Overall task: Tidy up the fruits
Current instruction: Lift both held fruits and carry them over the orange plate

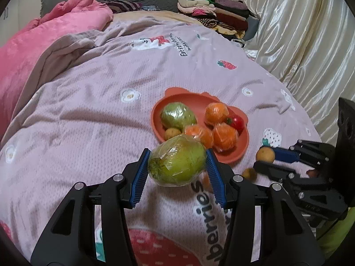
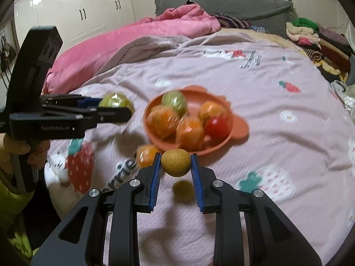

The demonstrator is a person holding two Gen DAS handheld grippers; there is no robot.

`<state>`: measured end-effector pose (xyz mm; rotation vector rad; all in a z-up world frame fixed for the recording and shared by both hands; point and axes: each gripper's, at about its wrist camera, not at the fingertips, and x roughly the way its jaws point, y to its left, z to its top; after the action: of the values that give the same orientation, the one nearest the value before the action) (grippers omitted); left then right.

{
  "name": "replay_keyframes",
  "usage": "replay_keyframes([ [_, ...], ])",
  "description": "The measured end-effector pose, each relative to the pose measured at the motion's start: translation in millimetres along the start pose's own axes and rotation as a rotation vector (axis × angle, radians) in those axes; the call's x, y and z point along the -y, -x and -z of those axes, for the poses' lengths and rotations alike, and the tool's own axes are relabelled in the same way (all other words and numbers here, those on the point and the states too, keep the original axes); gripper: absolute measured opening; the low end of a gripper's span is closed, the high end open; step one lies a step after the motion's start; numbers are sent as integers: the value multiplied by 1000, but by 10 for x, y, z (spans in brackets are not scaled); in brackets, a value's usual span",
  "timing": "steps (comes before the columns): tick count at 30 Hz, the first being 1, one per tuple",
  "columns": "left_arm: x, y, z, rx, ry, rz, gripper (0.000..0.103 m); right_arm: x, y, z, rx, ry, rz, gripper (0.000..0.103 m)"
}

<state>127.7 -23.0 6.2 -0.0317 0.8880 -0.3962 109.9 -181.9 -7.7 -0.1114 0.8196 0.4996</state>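
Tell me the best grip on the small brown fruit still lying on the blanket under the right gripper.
Pinch the small brown fruit across its round middle, coming straight down; any side works, it lies free on the blanket. But the right gripper already holds one.

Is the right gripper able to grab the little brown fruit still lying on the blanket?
Probably not yet. The right gripper is already shut on a brown fruit, so its jaws are full; the loose fruit lies just underneath.

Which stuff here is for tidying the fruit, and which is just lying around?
For the job:
wrapped green fruit in left gripper
small brown fruit in right gripper
orange plate
oranges
tomato

Lying about:
pink quilt
folded clothes
curtain
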Motion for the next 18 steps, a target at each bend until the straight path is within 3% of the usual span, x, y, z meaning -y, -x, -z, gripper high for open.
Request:
replay_keyframes([
  [18, 82, -393, -433, -14, -26, 3, 42, 412, -159, -290, 23, -2, 36, 25],
])
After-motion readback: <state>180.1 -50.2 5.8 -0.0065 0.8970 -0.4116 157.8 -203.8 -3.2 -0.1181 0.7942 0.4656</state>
